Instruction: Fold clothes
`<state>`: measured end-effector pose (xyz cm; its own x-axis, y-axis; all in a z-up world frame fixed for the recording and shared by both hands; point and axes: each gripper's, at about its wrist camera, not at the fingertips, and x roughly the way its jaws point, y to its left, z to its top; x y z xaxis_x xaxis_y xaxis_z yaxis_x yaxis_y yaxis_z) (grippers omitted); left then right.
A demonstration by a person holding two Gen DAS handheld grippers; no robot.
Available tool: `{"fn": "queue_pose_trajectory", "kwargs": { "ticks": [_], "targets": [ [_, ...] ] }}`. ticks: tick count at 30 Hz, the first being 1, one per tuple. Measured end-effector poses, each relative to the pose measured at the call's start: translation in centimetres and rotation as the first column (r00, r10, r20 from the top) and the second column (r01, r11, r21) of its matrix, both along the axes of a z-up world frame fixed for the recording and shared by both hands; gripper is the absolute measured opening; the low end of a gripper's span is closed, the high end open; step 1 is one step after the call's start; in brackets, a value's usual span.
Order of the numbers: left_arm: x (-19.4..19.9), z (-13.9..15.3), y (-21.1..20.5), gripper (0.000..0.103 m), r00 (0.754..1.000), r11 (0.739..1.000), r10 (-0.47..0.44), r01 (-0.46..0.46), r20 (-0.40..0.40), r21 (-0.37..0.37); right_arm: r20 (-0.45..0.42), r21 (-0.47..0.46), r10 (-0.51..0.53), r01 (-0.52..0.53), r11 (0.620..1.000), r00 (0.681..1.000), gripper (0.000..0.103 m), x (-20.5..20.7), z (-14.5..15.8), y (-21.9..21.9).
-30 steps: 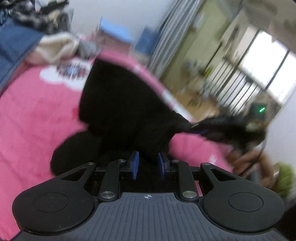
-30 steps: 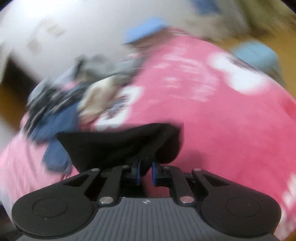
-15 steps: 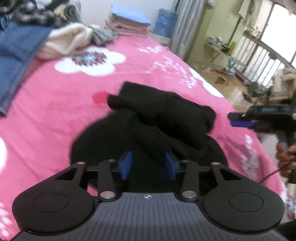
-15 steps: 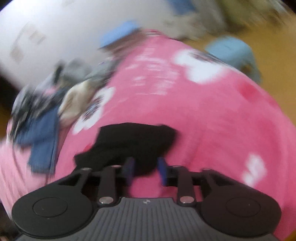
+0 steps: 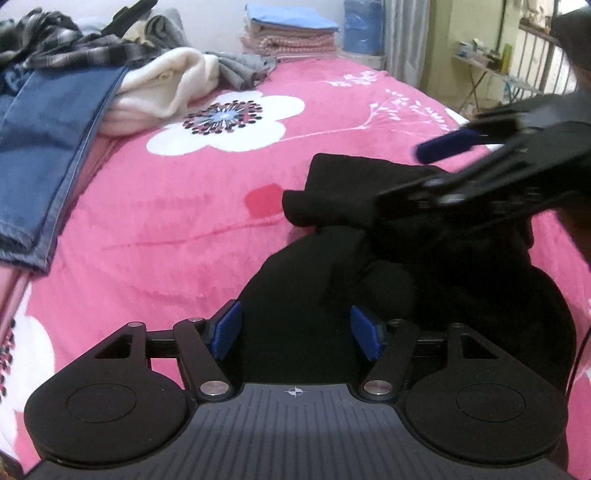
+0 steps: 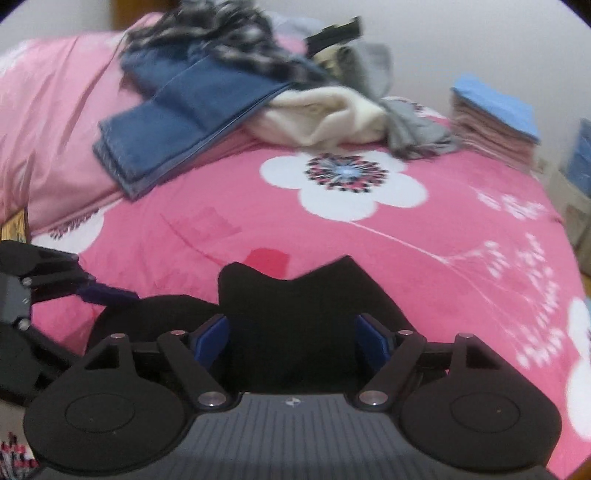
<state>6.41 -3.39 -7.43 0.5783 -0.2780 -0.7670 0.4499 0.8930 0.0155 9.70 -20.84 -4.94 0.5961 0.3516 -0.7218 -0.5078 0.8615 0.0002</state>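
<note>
A black garment (image 5: 369,258) lies crumpled on the pink flowered bedspread (image 5: 166,206), bunched into loose folds. My left gripper (image 5: 297,334) is open just above its near edge, blue pads wide apart, holding nothing. In the right wrist view the same black garment (image 6: 306,306) lies under my right gripper (image 6: 291,339), which is open too. The right gripper shows in the left wrist view as a blurred black frame with a blue pad (image 5: 447,146) over the garment's far right side. The left gripper's fingertips (image 6: 107,295) appear at the left edge of the right wrist view.
A heap of unfolded clothes sits at the head of the bed: blue jeans (image 5: 48,140), a cream fleece (image 5: 166,85), a grey piece (image 5: 240,68) and a plaid shirt (image 5: 70,48). A folded stack (image 5: 291,33) stands against the wall. The bed drops off on the right.
Both grippers have let go of the black garment and opened wide. The garment has dropped from a lifted, hanging position onto the bedspread. The right gripper has swung in over it.
</note>
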Motion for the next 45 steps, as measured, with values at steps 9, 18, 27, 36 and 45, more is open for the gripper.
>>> {"fn": "queue_pose_trajectory", "kwargs": {
  "ticks": [9,18,27,36,45],
  "targets": [
    [-0.1,-0.5,0.4,0.045,1.0,1.0,0.0,0.0,0.004,-0.027,-0.121,0.106,-0.097,0.11,0.988,0.988,0.012,3.4,-2.7,-1.5],
    [-1.7,0.9,0.7,0.03,0.998,0.996,-0.051,0.054,0.039,-0.075,-0.213,0.408,-0.426,0.476,0.779,0.879,0.009,-3.6,2.5,-13.9],
    [-4.8,3.7,0.9,0.017,0.981,0.975,-0.168,0.18,0.099,-0.128,-0.318,0.412,-0.498,0.59,0.694,0.807,0.009,-15.0,2.1,-17.8],
    [-10.8,5.2,1.5,0.008,0.866,0.855,-0.497,0.478,-0.051,-0.202,-0.426,0.283,-0.488,0.624,0.728,0.762,0.009,-23.0,-0.2,-19.4],
    [-11.1,2.6,1.7,0.036,0.819,0.873,-0.486,0.44,-0.305,-0.21,-0.386,0.069,-0.453,0.514,0.855,0.804,0.048,-25.7,0.9,-18.4]
  ]
}}
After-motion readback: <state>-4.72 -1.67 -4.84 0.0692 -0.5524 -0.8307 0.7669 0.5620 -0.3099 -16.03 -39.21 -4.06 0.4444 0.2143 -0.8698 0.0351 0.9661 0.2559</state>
